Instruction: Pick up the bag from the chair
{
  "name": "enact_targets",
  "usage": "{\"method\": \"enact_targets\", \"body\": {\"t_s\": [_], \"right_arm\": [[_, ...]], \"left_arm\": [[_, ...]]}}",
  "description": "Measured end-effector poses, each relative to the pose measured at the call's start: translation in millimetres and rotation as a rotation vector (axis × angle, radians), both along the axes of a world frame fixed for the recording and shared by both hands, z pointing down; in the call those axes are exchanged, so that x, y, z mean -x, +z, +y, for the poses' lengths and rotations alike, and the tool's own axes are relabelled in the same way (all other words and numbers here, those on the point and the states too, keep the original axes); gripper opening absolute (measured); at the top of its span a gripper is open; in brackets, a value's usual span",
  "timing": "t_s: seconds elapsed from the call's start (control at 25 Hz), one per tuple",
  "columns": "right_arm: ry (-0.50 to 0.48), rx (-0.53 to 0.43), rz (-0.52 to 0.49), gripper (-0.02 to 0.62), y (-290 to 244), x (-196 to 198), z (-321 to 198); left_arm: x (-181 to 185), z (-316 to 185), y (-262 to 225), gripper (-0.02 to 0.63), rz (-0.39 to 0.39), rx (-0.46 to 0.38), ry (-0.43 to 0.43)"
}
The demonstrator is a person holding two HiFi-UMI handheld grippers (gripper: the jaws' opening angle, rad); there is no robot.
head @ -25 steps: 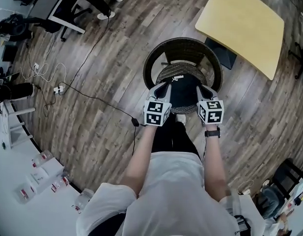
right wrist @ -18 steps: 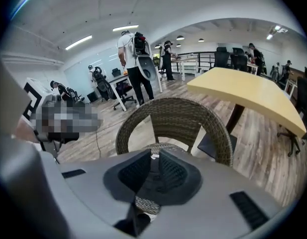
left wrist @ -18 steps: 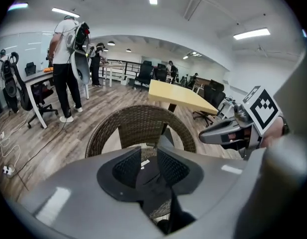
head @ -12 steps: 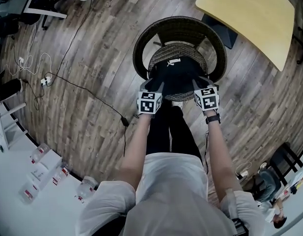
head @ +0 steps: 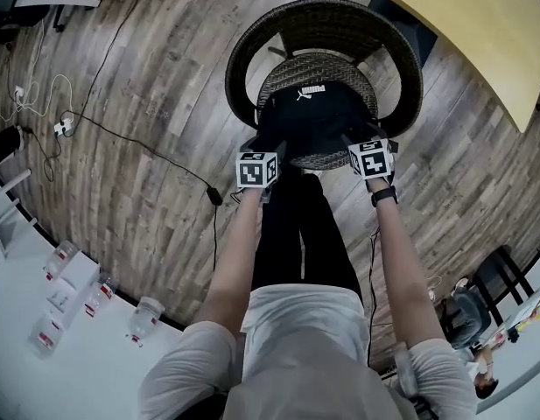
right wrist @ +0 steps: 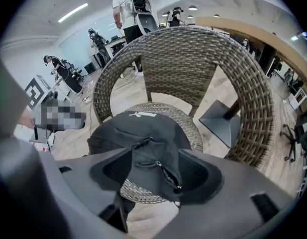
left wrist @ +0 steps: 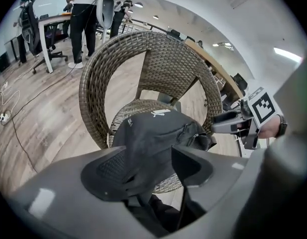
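Note:
A black bag [head: 318, 116] lies on the round seat of a wicker chair [head: 322, 20]. My left gripper [head: 271, 153] is at the bag's near left edge and my right gripper [head: 357, 147] at its near right edge. In the left gripper view the bag [left wrist: 153, 128] has a fold of fabric filling the gap of the left gripper [left wrist: 153, 163]. In the right gripper view the bag [right wrist: 138, 128], with its zipper, bunches between the jaws of the right gripper [right wrist: 154, 171]. Both look shut on the fabric. The chair's curved back [left wrist: 158, 49] [right wrist: 193, 54] rises behind.
A yellow table [head: 480, 24] stands to the chair's right, with its dark base [right wrist: 225, 121] on the floor. Cables [head: 121, 134] run across the wooden floor on the left. A white counter with small bottles [head: 68, 296] is at lower left. People stand far back [left wrist: 88, 14].
Both grippers have moved forward over the seat's front edge onto the bag's near side. The view has shifted closer over the chair, and bag fabric now sits between both pairs of jaws.

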State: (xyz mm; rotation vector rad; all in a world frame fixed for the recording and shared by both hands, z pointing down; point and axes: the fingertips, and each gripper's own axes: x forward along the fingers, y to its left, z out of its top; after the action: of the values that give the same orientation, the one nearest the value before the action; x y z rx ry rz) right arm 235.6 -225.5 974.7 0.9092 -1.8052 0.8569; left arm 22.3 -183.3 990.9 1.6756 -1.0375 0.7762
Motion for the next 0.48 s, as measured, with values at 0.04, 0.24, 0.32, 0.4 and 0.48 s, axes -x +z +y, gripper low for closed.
{"method": "enact_targets", "body": {"t_s": [0.04, 0.24, 0.32, 0.4, 0.48], "right_arm": [[0.000, 0.005, 0.014, 0.262, 8, -4, -1], [-0.015, 0.051, 0.061, 0.261, 48, -17, 2], [-0.014, 0.066, 0.069, 0.261, 58, -19, 3], [-0.005, 0.072, 0.074, 0.261, 64, -20, 4], [-0.003, 0.069, 0.090, 0.249, 68, -22, 4]], "left_arm": [[1, 2, 9, 0.268, 0.001, 0.014, -0.004], [8, 11, 46, 0.268, -0.035, 0.060, -0.003], [10, 13, 54, 0.268, -0.047, 0.070, 0.001], [11, 14, 59, 0.267, -0.052, 0.069, 0.001], [13, 14, 63, 0.245, -0.065, 0.061, 0.003]]}}
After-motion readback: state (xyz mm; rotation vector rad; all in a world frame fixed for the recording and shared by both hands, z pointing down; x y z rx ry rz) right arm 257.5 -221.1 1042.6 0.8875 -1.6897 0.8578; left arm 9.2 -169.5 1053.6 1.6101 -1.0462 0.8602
